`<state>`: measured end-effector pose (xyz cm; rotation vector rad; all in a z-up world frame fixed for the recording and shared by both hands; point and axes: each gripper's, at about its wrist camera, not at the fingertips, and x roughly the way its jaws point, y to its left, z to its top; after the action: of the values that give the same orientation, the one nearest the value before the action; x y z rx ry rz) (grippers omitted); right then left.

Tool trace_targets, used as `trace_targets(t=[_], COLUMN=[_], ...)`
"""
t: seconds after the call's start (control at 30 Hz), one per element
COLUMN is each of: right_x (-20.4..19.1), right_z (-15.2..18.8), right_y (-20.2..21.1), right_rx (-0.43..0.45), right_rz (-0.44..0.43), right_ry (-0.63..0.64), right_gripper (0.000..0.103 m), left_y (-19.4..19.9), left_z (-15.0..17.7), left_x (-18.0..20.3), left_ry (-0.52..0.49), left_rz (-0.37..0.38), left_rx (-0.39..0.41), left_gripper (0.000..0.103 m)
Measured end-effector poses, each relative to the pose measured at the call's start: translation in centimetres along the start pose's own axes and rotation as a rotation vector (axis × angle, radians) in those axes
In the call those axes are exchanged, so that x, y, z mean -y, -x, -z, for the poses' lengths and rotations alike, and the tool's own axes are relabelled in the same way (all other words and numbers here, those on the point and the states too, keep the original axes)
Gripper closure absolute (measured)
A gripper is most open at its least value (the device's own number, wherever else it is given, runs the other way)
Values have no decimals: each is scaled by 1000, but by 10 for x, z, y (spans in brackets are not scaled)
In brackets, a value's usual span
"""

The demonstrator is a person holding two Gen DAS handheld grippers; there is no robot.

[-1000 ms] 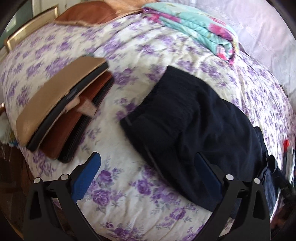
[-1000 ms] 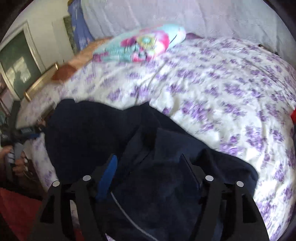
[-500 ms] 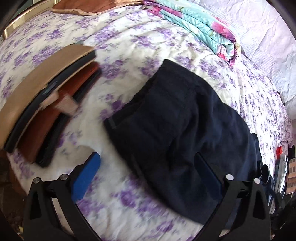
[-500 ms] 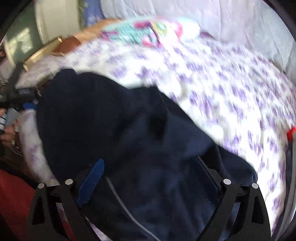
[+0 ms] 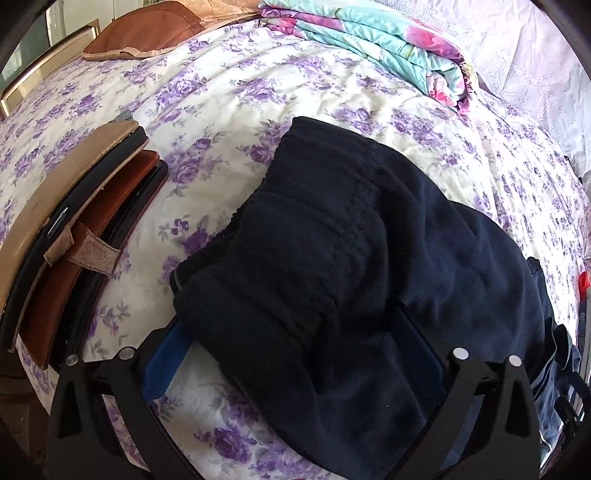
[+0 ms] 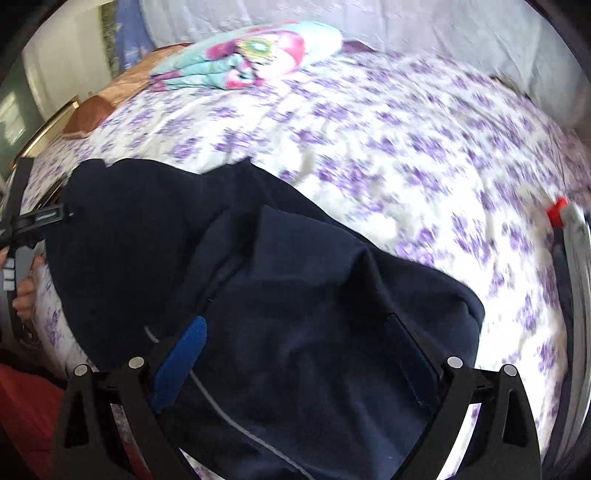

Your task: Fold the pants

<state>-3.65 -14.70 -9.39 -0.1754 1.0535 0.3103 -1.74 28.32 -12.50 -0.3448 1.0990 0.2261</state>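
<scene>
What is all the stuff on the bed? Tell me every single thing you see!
pants: one, dark navy, spread over the near side of the bed, between both sets of jaws
bedsheet: one, cream with purple flowers, covering the bed
folded blanket: one, turquoise with pink flowers, at the far side of the bed
cushion: one, brown, at the far left corner
flat cases: a stack, tan and brown with black edges, on the left edge of the bed
red-tipped object: one, at the right edge, too blurred to name
left gripper: black with blue pads, jaws open around the pants
right gripper: black with blue pads, jaws open over the pants
</scene>
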Motion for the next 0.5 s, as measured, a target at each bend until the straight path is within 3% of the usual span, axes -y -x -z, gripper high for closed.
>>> trace_targets(t=[0.2, 0.5], right_x=[10, 11], right_z=[12, 10], right_y=[4, 2], right_rx=[-3, -21], right_rz=[-1, 5], right_ry=[-62, -43], right_gripper=[5, 5], left_y=[1, 3], left_z=[0, -1], left_x=[-2, 0], left_ry=[4, 5], left_rz=[8, -4], left_rx=[-7, -22], left_gripper=[4, 4])
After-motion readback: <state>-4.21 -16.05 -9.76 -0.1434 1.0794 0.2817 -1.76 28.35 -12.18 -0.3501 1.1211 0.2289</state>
